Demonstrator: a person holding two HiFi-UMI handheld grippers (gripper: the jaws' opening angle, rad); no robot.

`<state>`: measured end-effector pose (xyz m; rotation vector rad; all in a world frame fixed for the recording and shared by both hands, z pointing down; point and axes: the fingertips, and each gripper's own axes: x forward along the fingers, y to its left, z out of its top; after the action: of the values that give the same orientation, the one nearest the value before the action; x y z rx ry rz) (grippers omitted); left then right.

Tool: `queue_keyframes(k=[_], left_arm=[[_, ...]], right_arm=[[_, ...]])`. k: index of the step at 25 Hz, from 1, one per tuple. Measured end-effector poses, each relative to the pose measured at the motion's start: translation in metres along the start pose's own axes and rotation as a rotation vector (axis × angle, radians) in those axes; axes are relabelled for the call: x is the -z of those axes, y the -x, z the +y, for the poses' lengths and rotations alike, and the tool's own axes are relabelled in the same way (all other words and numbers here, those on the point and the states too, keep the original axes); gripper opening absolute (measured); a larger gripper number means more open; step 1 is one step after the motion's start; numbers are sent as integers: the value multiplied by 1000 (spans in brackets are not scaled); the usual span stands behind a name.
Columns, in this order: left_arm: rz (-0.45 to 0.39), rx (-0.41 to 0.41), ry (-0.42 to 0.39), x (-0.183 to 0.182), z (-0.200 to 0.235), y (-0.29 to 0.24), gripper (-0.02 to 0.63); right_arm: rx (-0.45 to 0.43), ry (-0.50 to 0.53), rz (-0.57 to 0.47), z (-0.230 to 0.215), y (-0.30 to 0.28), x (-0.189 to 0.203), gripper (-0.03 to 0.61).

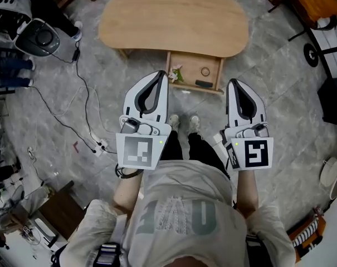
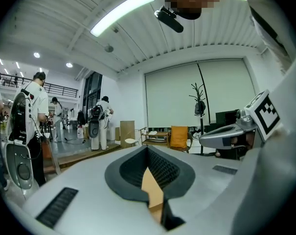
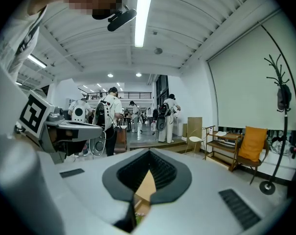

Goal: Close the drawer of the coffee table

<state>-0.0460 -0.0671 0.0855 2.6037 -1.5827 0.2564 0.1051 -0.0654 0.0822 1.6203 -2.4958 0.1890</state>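
Left claw (image 1: 161, 74) closed | right claw (image 1: 233, 82) closed | coffee table (image 1: 174, 21) x1 | drawer (image 1: 189, 65) x1, open

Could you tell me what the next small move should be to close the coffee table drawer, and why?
Probably ease the left gripper and right gripper, both shut, forward and down to the front of the drawer. It stands pulled out from under the coffee table, and both appear to hang short of it, touching nothing.

Rear of the drawer (image 1: 188, 67) beneath the tabletop (image 1: 174, 21), unseen; small item (image 1: 205, 71) inside indistinct, perhaps a ring.
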Motion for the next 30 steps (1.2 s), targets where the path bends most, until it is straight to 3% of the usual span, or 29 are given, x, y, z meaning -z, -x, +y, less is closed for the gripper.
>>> queue_keyframes(k=[5, 8, 9, 13, 22, 25, 30], left_arm=[[111, 12, 26, 48, 19, -10, 8], [-8, 15, -6, 37, 23, -47, 8], [-12, 21, -1, 48, 24, -55, 8], [67, 48, 16, 123, 35, -73, 8], [129, 28, 54, 269, 35, -106, 8], [189, 34, 49, 308, 25, -107, 8], [304, 36, 113, 352, 18, -98, 8]], right_arm=[[1, -71, -19, 4, -21, 20, 5], [28, -87, -21, -4, -39, 47, 5], [39, -85, -19, -6, -44, 59, 6], [63, -107, -21, -1, -74, 119, 5], [67, -143, 109, 21, -111, 271, 5], [55, -151, 154, 35, -111, 303, 5], [47, -171, 205, 46, -108, 336, 5]])
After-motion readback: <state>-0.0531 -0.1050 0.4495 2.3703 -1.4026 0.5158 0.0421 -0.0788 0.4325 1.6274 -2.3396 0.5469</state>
